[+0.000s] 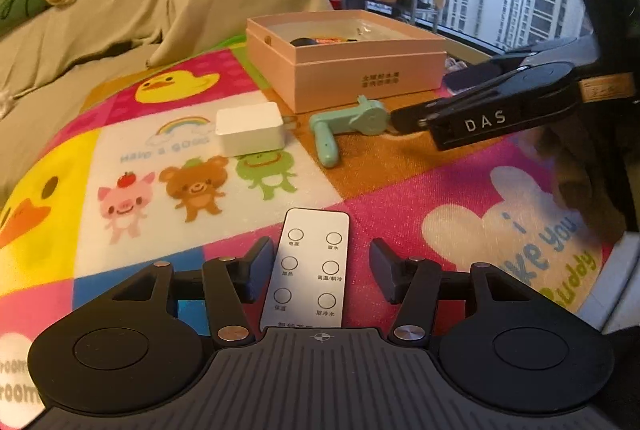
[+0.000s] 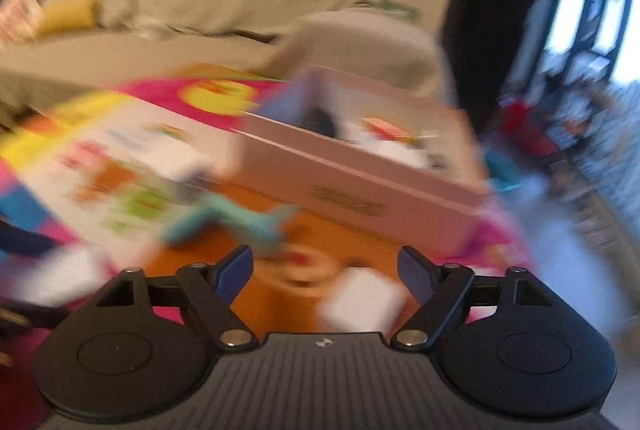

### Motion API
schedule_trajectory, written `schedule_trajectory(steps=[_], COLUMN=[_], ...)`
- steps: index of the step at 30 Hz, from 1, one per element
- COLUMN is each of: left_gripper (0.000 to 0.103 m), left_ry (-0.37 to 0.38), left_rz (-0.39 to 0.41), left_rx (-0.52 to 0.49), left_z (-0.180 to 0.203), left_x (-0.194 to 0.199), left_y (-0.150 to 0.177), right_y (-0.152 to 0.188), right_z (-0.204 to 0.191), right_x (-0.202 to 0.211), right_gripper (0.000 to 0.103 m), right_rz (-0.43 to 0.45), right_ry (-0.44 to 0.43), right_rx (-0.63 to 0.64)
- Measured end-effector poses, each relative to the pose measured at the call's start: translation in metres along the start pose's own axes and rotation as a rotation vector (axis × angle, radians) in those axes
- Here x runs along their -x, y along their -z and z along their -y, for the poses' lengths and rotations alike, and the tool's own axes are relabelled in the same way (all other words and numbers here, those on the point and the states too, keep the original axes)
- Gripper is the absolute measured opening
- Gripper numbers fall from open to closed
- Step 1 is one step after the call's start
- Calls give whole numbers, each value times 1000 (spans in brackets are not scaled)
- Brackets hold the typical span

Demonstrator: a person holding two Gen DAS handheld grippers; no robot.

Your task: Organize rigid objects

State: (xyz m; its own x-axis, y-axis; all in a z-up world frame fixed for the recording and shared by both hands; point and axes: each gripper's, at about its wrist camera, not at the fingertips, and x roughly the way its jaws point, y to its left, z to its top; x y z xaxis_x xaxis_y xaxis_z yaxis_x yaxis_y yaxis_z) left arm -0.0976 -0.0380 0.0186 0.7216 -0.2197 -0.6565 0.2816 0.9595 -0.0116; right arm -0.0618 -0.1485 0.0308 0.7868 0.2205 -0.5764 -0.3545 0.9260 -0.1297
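**Remote control lay between spread left tongs on the play mat**

Remote control (image 1: 310, 266), silver-white with six round buttons, lay flat on the colourful cartoon mat (image 1: 400, 173), its near end running under the left tongs (image 1: 320, 270). Those tongs stood spread to either side of it, with a gap visible between each dark pad and the remote's edges, so nothing was pinched. Farther along the mat sat a white charger block (image 1: 250, 129), and just right of it a mint-green hand crank (image 1: 348, 127). Behind both stood an open pink box (image 1: 360, 81) holding a few small items that could not be told apart.

The right tongs (image 1: 408, 119) reached in from the right in the left wrist view, tips close beside the green crank; contact could not be judged. The right wrist view was badly smeared, yet its tongs (image 2: 326, 270) plainly stood wide apart, gripping nothing. A blurred white block (image 2: 360, 304) lay on the mat between and below the pads. The crank (image 2: 236, 222) and pink box (image 2: 360, 189) showed ahead.
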Motion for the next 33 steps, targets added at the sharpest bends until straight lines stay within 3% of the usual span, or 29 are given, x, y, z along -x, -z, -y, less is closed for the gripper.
schedule_trajectory(steps=[3,6,12,14,16,17,18,20,21,28,29,32,33], left_gripper=[57,57,56,45,44,44,44,44,44,44,44,44,44], left_ry=[-10,-21,10,-11,-4,3,6,3,2,-19,-18,-2,-8], left_rz=[14,10,0,17,38,50,57,58,54,33,32,31,31], left_rx=[18,31,44,58,71,79,80,75,70,14,9,17,20], left_z=[1,4,-2,-4,-7,-9,-10,-9,-8,3,3,-2,-3], left_x=[1,3,6,8,9,10,10,10,9,4,3,4,3], left_y=[3,4,4,6,9,11,12,11,10,4,4,4,3], right_y=[-10,-21,-25,-19,-14,-13,-11,-10,-10,-4,-2,3,4], right_z=[-13,-30,-41,-37,-33,-31,-28,-23,-18,10,9,0,-4], right_x=[-4,-22,-58,-54,-43,-36,-27,-10,-3,20,18,11,9], right_gripper=[83,83,81,79,73,67,48,26,22,22,29,62,62], right_rz=[-11,-20,-125,-117,-96,-78,-53,-23,-17,-1,-3,-18,-16], right_ry=[-82,-49,-23,-35,-48,-54,-54,-51,-61,-85,-79,-74,-73], right_rx=[-108,-174,-172,-168,-145,-126,-102,-53,-45,-99,-95,-61,-43])
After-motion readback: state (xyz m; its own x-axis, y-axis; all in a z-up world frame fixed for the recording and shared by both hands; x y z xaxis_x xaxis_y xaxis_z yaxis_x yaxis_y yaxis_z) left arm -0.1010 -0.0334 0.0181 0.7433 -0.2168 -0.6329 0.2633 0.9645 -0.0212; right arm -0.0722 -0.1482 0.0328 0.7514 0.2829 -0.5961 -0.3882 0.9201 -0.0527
